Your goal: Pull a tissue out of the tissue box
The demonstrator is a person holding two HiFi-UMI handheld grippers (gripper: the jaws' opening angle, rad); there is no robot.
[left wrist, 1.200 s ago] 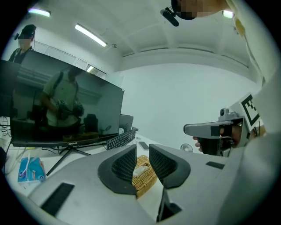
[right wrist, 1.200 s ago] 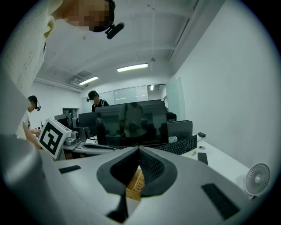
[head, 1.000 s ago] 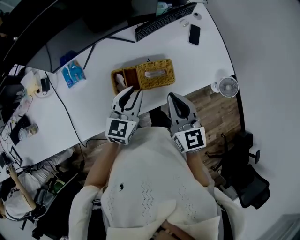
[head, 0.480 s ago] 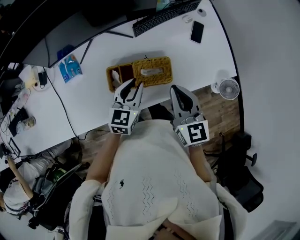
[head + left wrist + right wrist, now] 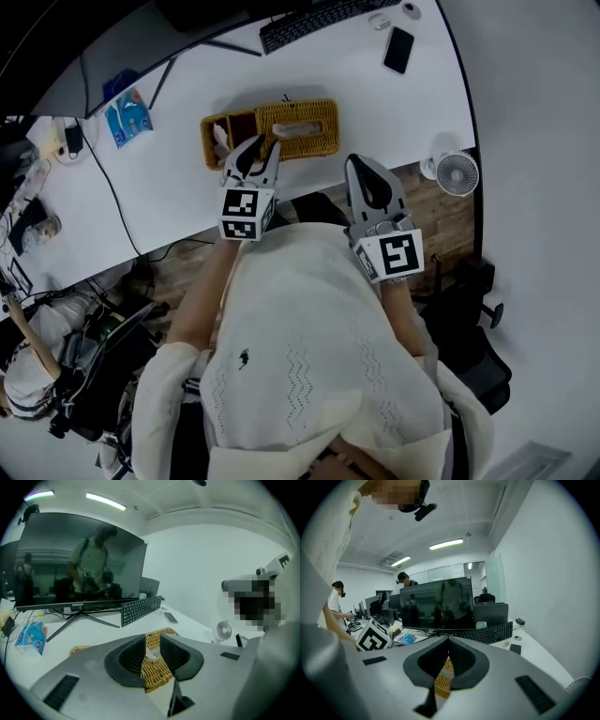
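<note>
Tissue box (image 5: pixel 323 141) sits in the middle of the white desk (image 5: pixel 375 103). It is a woven yellow box. A white tissue (image 5: pixel 298 127) pokes out of the slot on top. A small basket (image 5: pixel 214 155) of the same weave touches the box on its left side, with something white in it.

The left claw (image 5: pixel 261 145) points at the near left corner of the box, where box and basket meet. Its two jaws are a little apart and hold nothing. In the left gripper view the box and a bit of tissue show in the gap between the jaws. I cannot tell if the claw touches the box.

The right claw (image 5: pixel 362 163) is at the near edge of the desk, to the right of the box and apart from it. Its jaws are pressed together at the tips, with nothing between them.

Behind the box lie a black keyboard (image 5: pixel 314 13) and a phone (image 5: pixel 398 49). A blue pack (image 5: pixel 122 105) lies far to the left. A small fan (image 5: pixel 457 173) stands at the right end of the desk. A big dark screen (image 5: pixel 79 559) stands behind the keyboard.
</note>
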